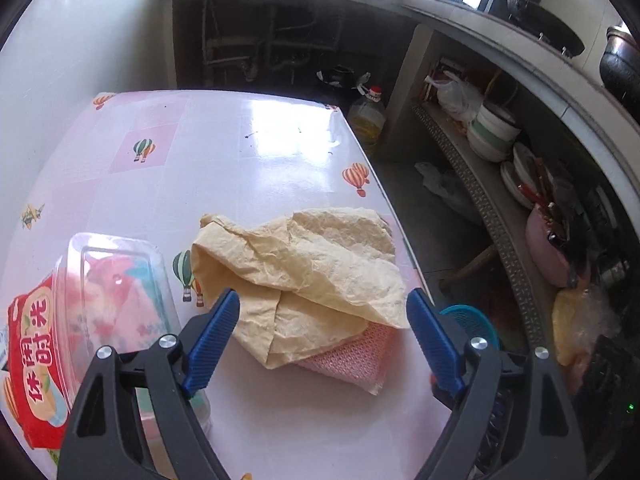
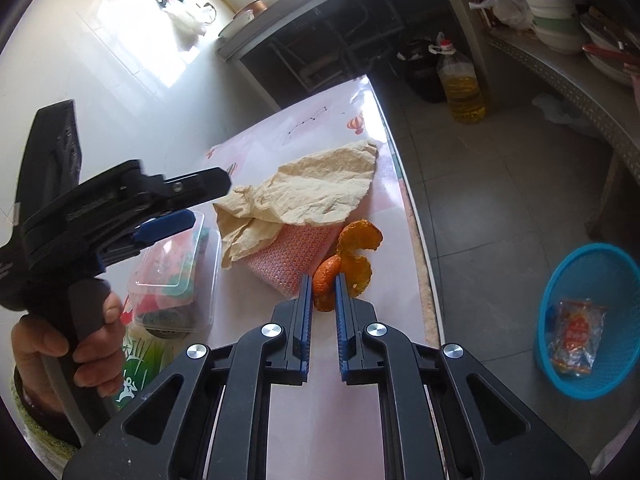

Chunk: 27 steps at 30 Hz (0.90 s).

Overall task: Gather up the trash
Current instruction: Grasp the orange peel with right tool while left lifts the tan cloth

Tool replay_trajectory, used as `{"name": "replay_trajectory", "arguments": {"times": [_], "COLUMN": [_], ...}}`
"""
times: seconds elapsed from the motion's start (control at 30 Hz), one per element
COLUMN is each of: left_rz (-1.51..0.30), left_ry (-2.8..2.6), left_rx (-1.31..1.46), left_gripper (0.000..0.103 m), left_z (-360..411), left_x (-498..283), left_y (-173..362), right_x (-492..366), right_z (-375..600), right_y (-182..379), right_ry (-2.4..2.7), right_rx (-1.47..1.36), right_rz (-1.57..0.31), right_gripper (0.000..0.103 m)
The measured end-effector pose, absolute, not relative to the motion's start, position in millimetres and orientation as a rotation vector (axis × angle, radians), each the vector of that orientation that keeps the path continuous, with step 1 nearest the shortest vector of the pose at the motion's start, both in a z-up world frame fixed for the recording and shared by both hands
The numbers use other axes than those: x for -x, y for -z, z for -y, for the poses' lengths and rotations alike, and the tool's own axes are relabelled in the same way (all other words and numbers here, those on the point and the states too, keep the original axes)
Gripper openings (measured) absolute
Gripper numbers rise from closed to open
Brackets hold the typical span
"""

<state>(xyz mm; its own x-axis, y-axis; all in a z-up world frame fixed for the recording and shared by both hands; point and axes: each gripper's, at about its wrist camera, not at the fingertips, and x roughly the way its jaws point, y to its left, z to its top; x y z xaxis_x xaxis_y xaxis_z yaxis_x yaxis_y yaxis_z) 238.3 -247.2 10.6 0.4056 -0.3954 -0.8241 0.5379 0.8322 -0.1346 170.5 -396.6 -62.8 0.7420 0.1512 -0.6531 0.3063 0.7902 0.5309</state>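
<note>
My right gripper is shut on a curled orange peel near the table's right edge. Beside the peel lies a crumpled tan paper draped over a pink mesh pad. In the left wrist view my left gripper stands open just above the near edge of the tan paper, one blue finger on each side and nothing pressed between them; the pink mesh pad peeks out underneath. The left gripper also shows in the right wrist view, held by a hand.
A clear plastic box and a red snack packet lie at the table's left. A blue basket holding a wrapper stands on the floor to the right. An oil bottle and shelves of dishes are beyond.
</note>
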Motion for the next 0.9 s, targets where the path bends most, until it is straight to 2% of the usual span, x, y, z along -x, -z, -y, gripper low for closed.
{"name": "replay_trajectory", "arguments": {"times": [0.07, 0.23, 0.33, 0.53, 0.8, 0.9], "left_rz": [-0.999, -1.058, -1.061, -1.014, -1.0, -0.961], "left_ry": [0.593, 0.539, 0.555, 0.541, 0.529, 0.524], "left_rx": [-0.226, -0.335, -0.323, -0.304, -0.258, -0.239], "left_gripper": [0.09, 0.09, 0.081, 0.054, 0.004, 0.002], "left_z": [261.1, 277.3, 276.6, 271.3, 261.5, 256.9], "left_x": [-243.9, -256.9, -257.3, -255.4, -258.0, -254.9], "left_y": [-0.5, 32.4, 39.9, 32.8, 27.9, 18.8], "right_x": [-169.0, -168.0, -166.3, -163.5, -159.3, -158.2], "right_z": [397.7, 399.1, 400.3, 401.3, 402.9, 400.6], "right_y": [63.4, 65.6, 66.1, 66.2, 65.0, 64.2], "right_ry": [0.091, 0.089, 0.09, 0.091, 0.104, 0.11], "right_rx": [-0.673, -0.684, -0.685, -0.687, -0.693, -0.692], "right_rz": [-0.742, -0.739, -0.737, -0.734, -0.726, -0.723], "right_gripper": [0.009, 0.01, 0.01, 0.01, 0.009, 0.01]}}
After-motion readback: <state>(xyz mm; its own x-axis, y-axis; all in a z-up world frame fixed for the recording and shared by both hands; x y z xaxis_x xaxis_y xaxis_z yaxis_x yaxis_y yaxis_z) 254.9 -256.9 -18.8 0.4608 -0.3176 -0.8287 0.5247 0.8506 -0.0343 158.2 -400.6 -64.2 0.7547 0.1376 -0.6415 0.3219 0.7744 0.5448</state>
